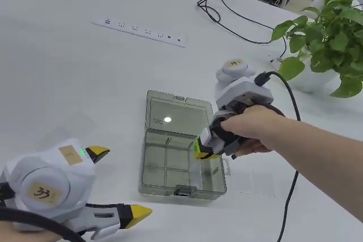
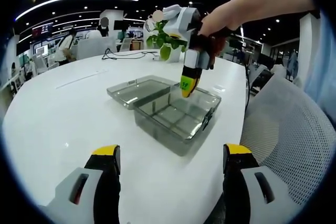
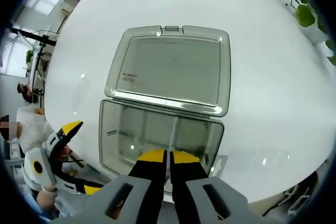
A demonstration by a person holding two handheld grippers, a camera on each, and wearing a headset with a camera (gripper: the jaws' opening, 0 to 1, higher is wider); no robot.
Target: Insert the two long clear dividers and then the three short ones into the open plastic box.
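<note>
Box point(image 1: 143, 165) sits open mid-table point(image 1: 68, 83), lid flat at 12 o'clock. Dividers point(image 1: 166, 167) already form a grid inside; exact count unclear. Right tool point(image 1: 198, 150) dips in at box's 3 o'clock side, jaws narrow, can't tell if pinching a clear piece. Left tool point(image 1: 119, 182) at 7 o'clock, jaws wide, empty. One clear piece point(image 3: 218, 164) seemingly left beside box, so prob. late stage.

plant point(image 1: 332, 32) cut off rt, people point(image 2: 65, 48) tiny
</note>
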